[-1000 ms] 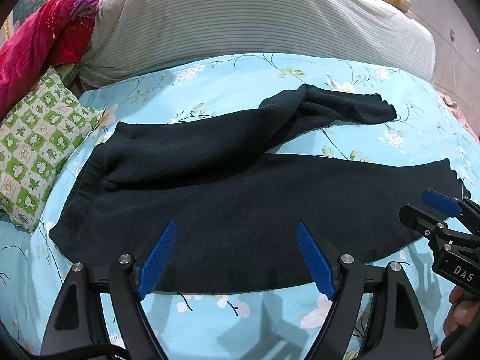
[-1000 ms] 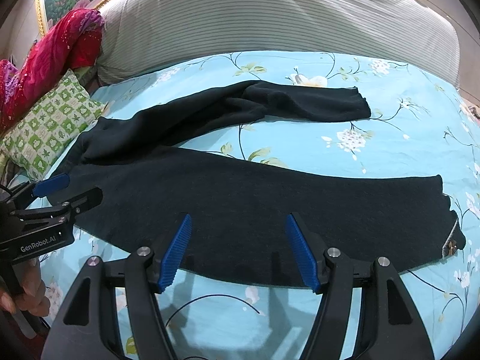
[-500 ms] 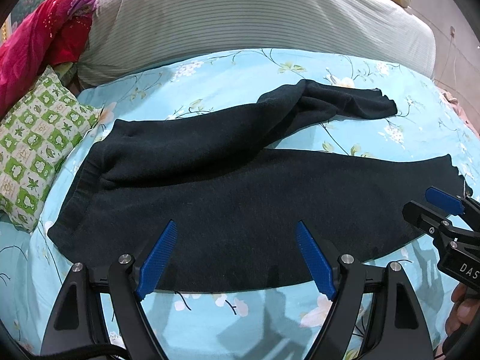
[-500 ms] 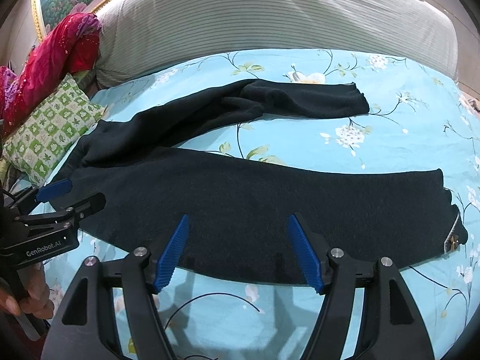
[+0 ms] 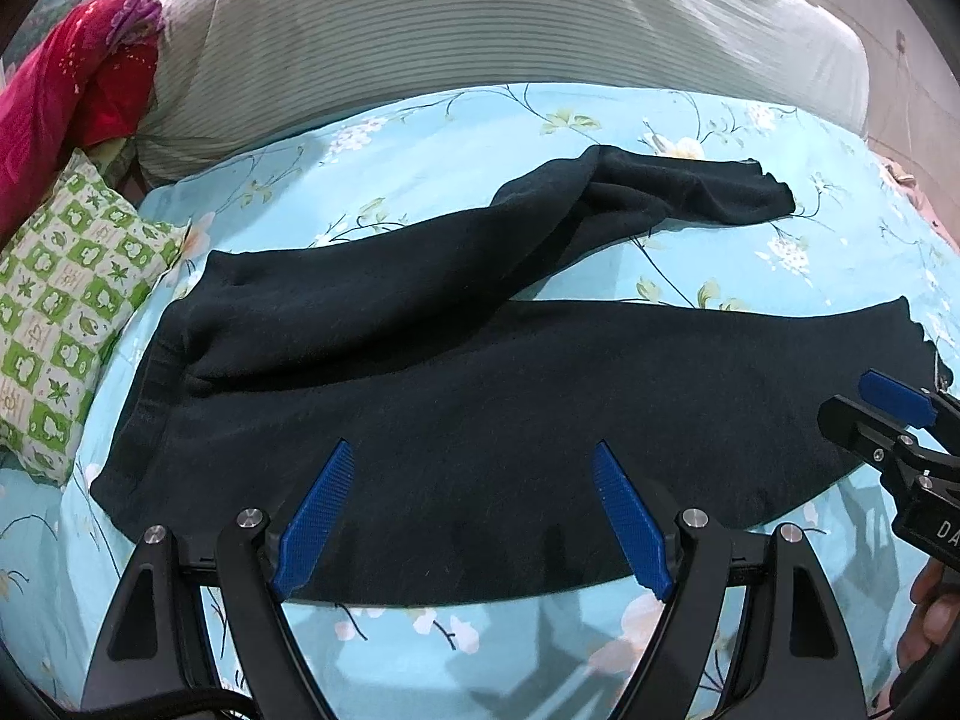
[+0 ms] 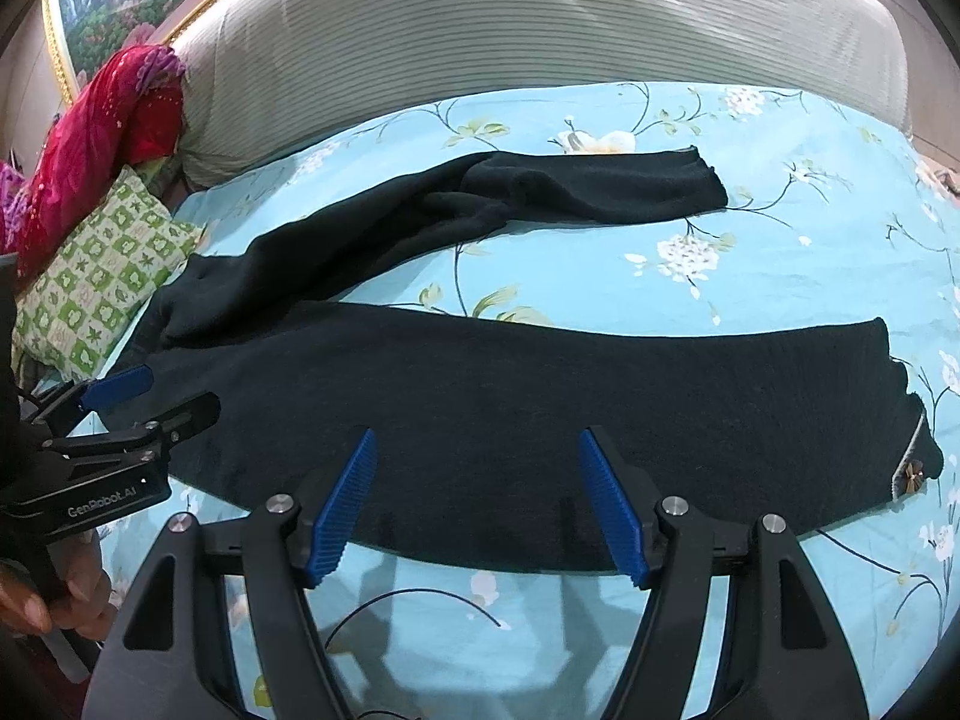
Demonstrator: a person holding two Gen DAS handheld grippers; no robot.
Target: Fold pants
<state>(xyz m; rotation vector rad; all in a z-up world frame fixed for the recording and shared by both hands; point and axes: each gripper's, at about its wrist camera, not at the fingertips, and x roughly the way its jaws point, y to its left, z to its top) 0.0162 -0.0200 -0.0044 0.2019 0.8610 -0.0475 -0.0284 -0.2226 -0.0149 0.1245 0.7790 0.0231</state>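
Note:
Black pants (image 5: 480, 372) (image 6: 540, 390) lie spread on a blue floral bedsheet (image 5: 540, 144), waist to the left and legs to the right. The near leg lies flat; the far leg is rumpled and bends away toward the back right. My left gripper (image 5: 471, 446) hovers open over the near edge of the seat area, nothing between its blue pads. My right gripper (image 6: 477, 432) hovers open over the near leg's front edge, also with nothing between its pads. Each gripper shows in the other's view: the left gripper (image 6: 180, 389) by the waist, the right gripper (image 5: 845, 393) by the near leg's cuff.
A striped grey duvet roll (image 5: 480, 36) lies across the back of the bed. A green checked pillow (image 5: 66, 324) and a red cloth (image 5: 66, 90) sit at the left. A thin black cable (image 6: 420, 600) lies on the sheet in front. A person's hand (image 6: 54, 606) holds the left gripper.
The right gripper's jaws stand slightly wider than a second ago. Both views have shifted only a little; the pants lie as before.

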